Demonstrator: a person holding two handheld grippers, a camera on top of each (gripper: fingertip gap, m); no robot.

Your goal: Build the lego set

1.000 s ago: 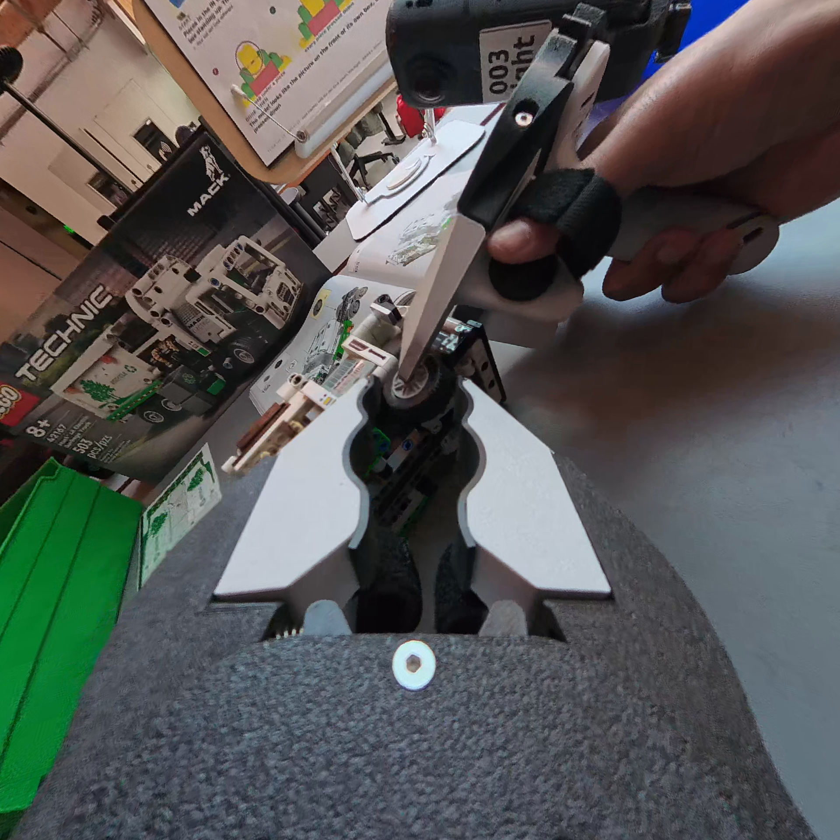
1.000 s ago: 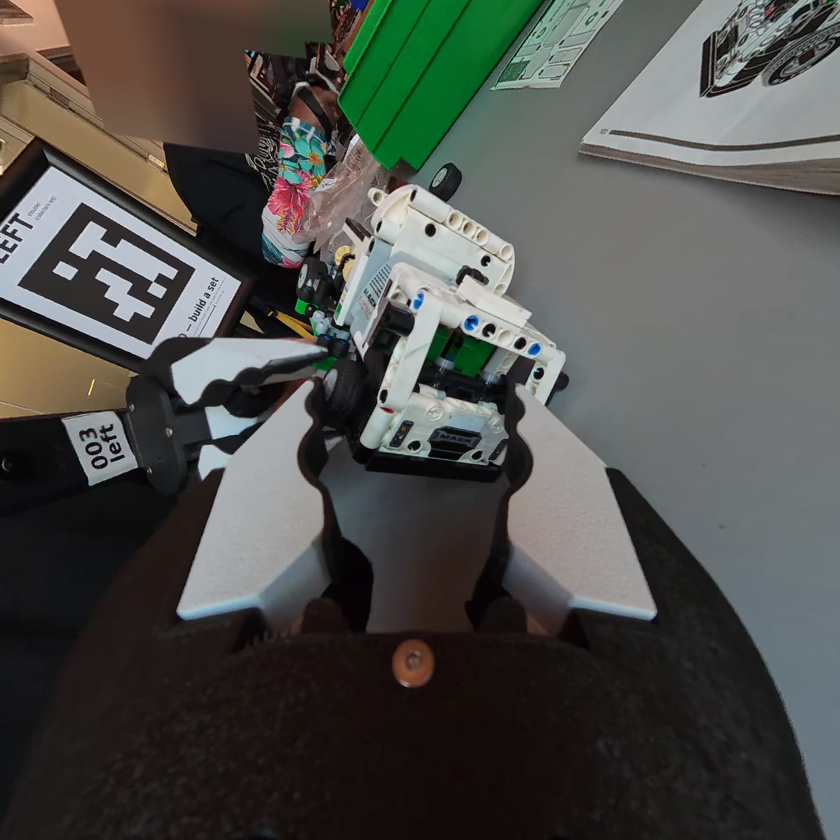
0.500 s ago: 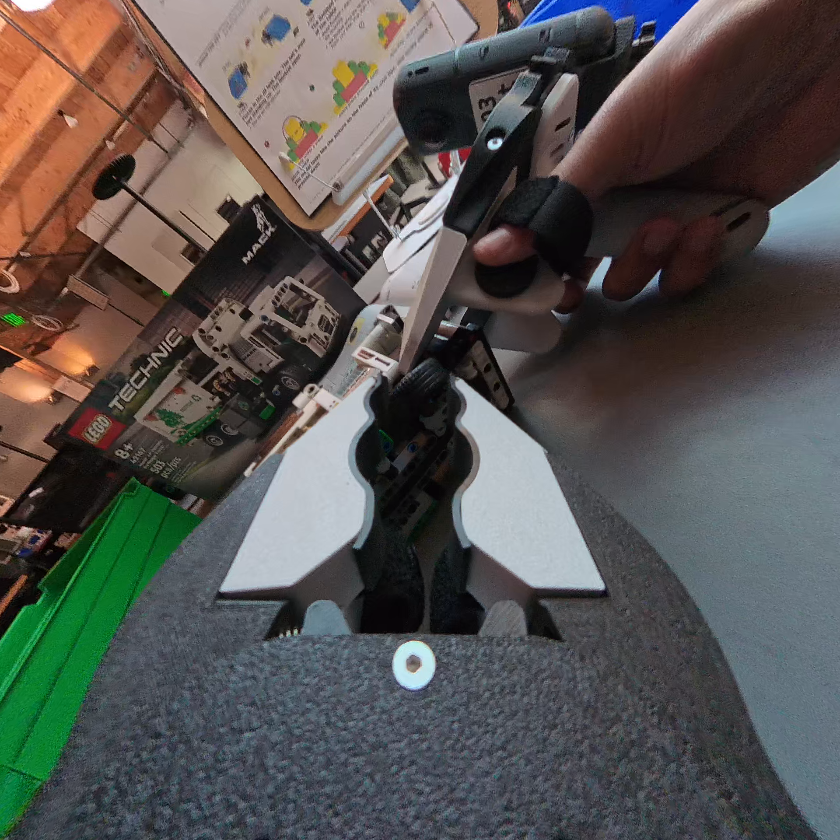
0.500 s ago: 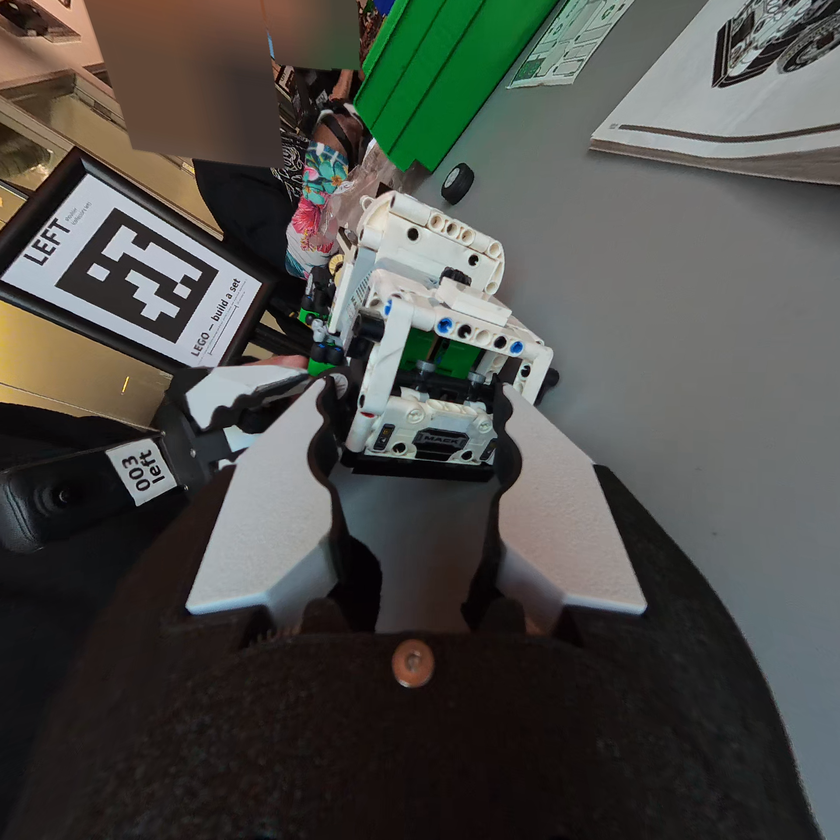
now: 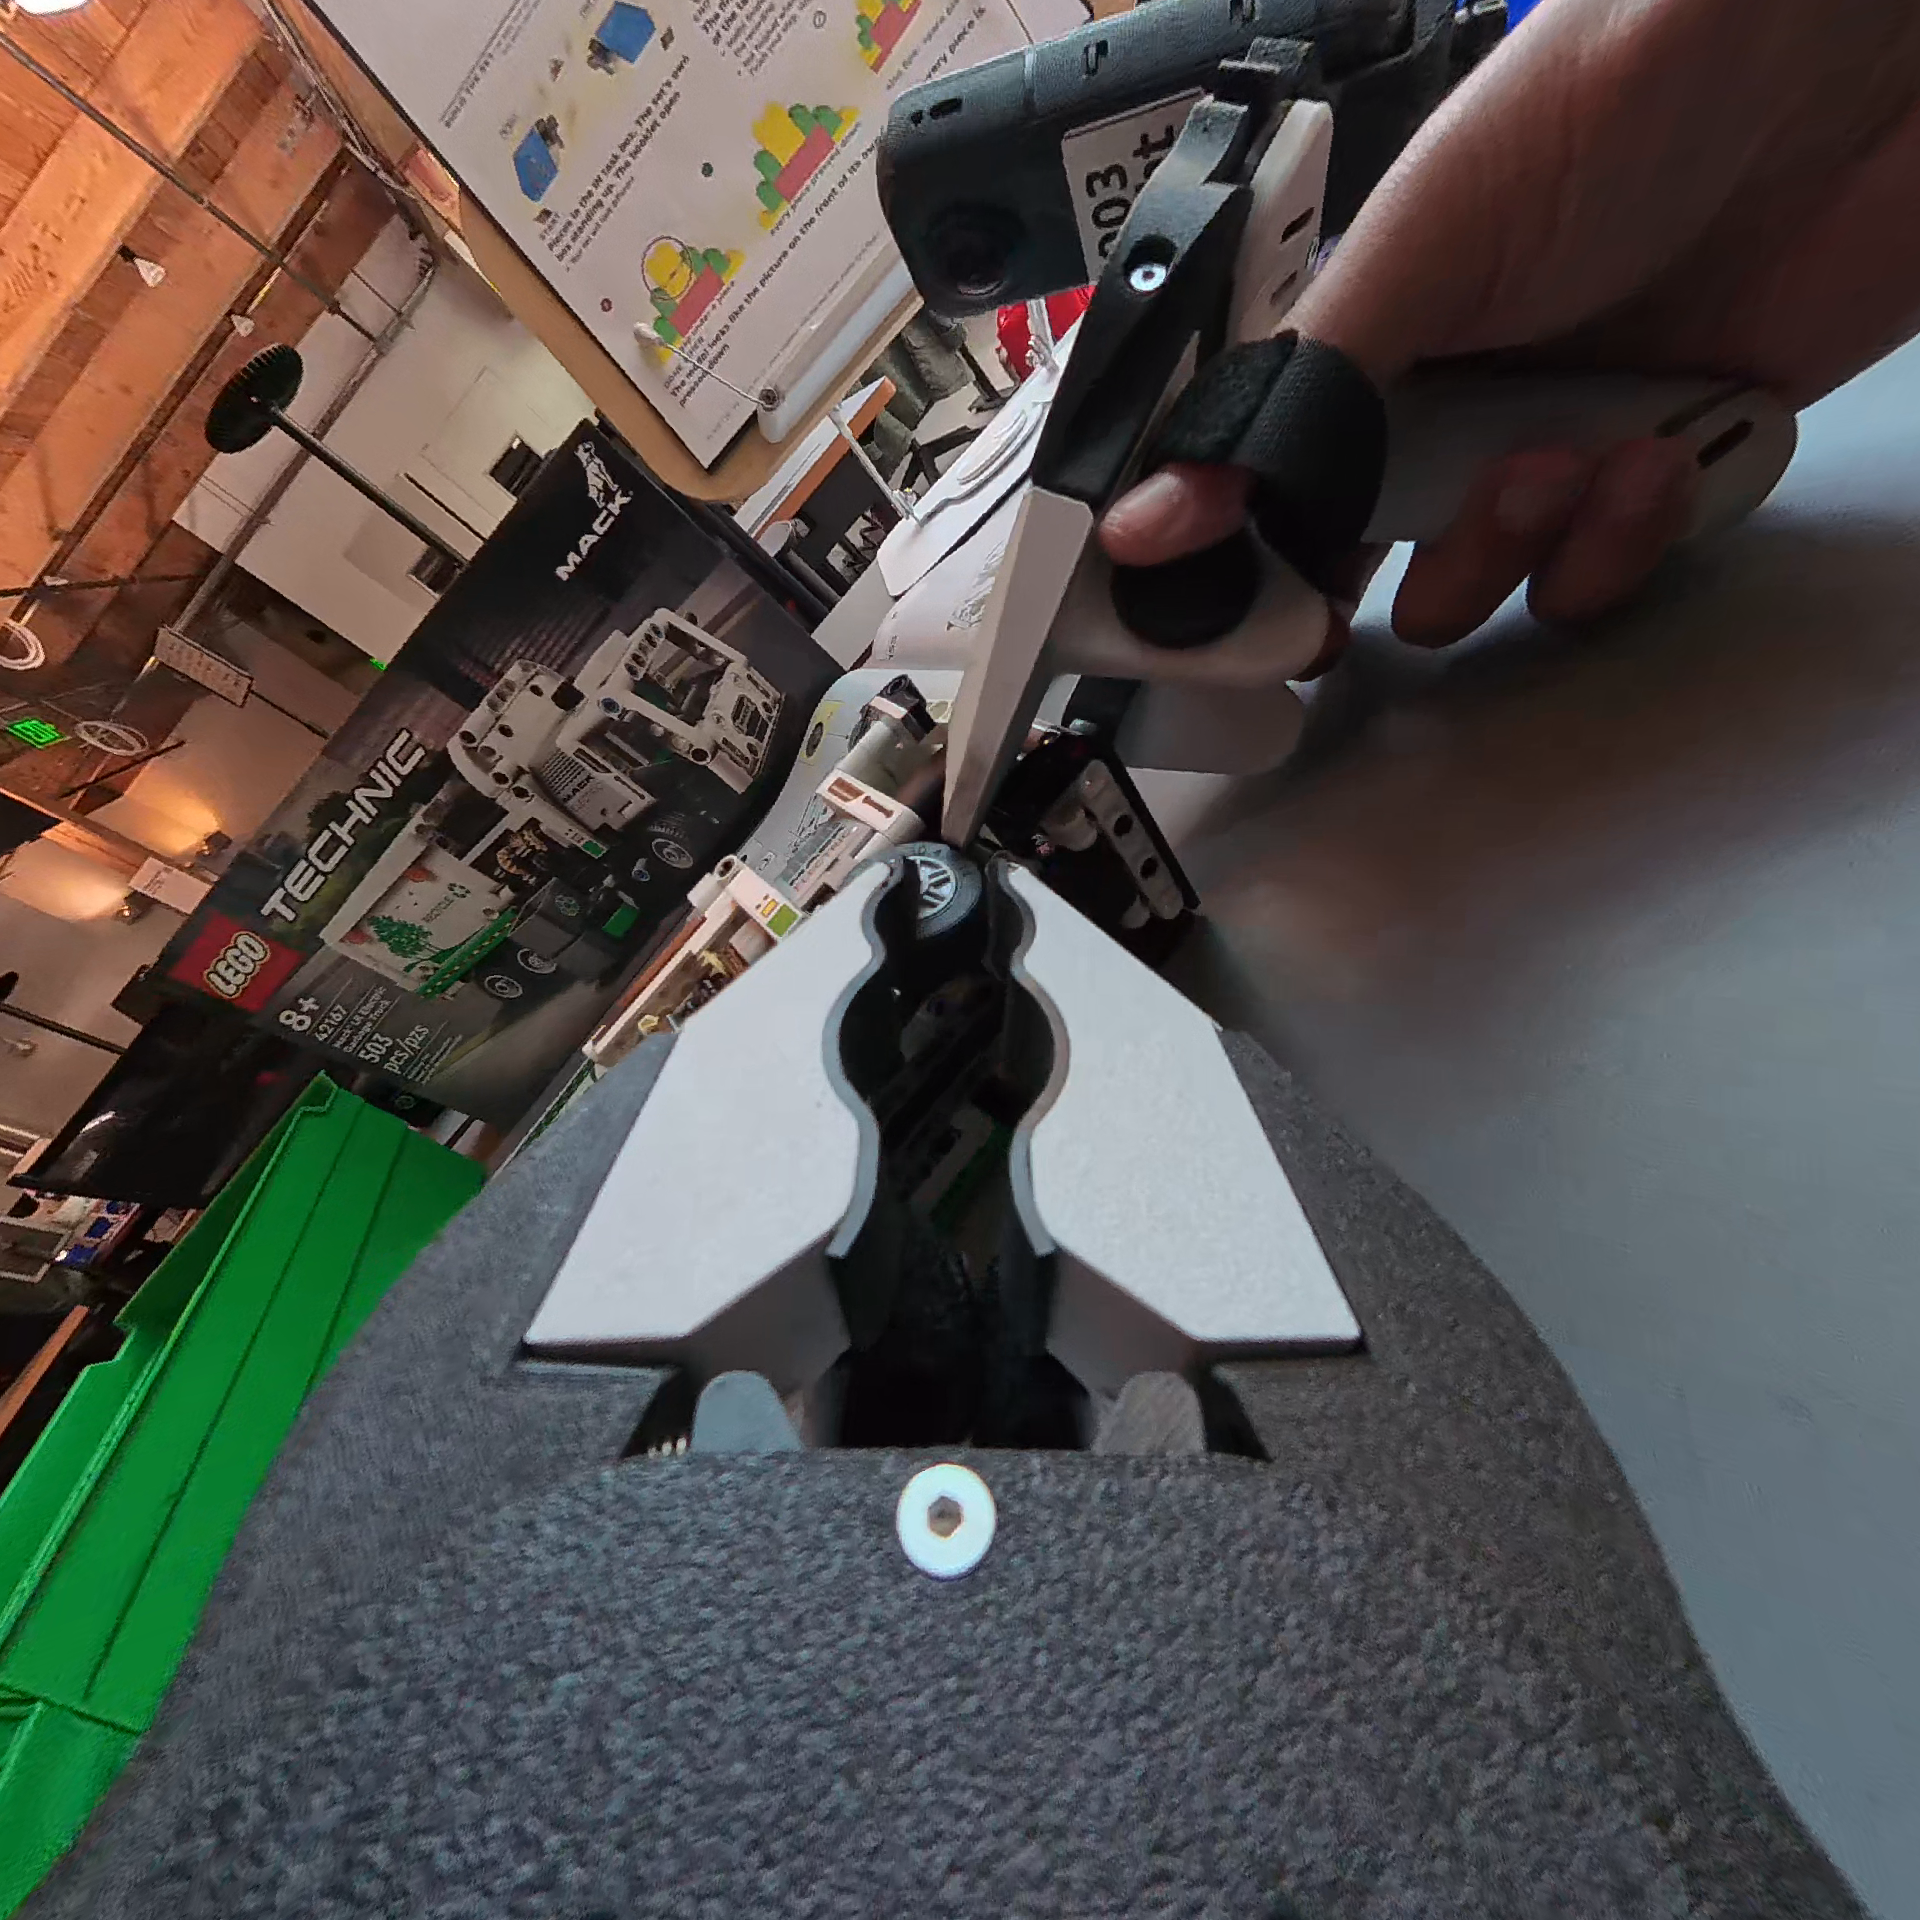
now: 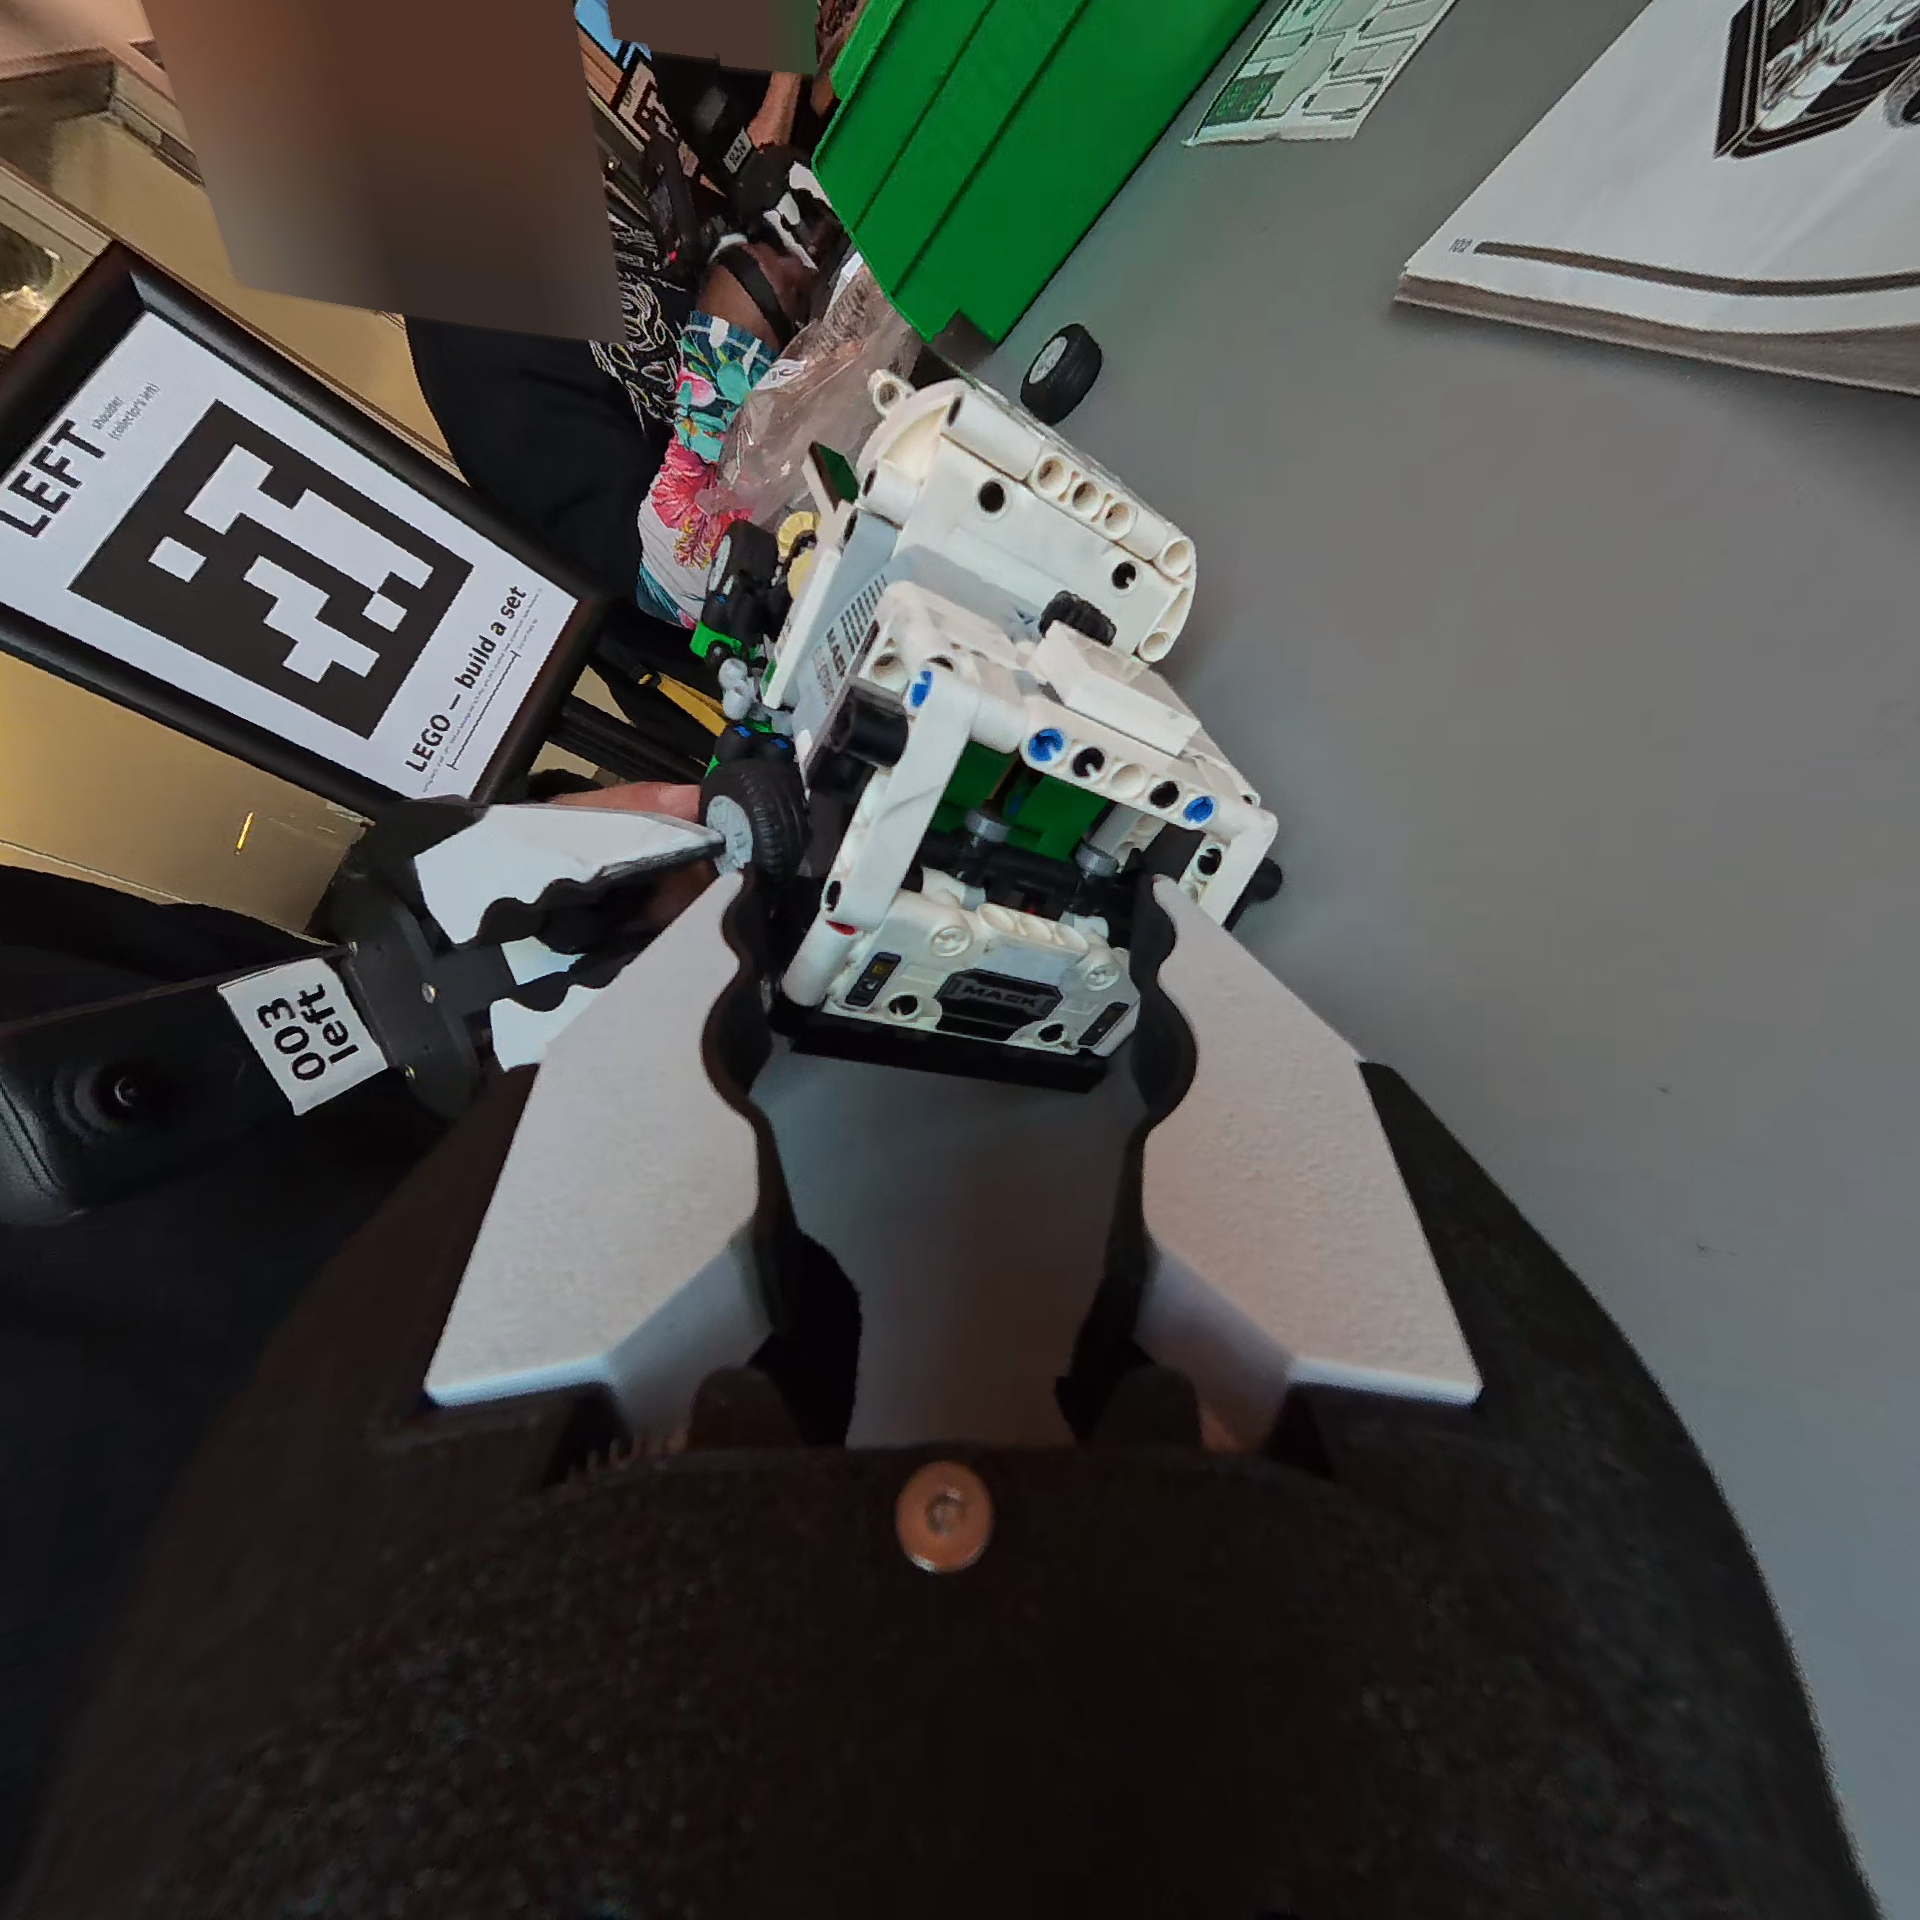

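Now wheel (image 6: 756,821) seated against truck (image 6: 997,769) — left hand-held gripper (image 6: 717,847) closer.

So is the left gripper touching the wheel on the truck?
Touching: in the right wrist view the left gripper tip presses the wheel hub.

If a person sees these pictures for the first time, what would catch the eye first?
Probably the white truck model, lying tilted on the grey table with its front clamped in the right hand-held gripper. Next, the left hand-held gripper meeting a small black wheel on its side, and the green bin behind.
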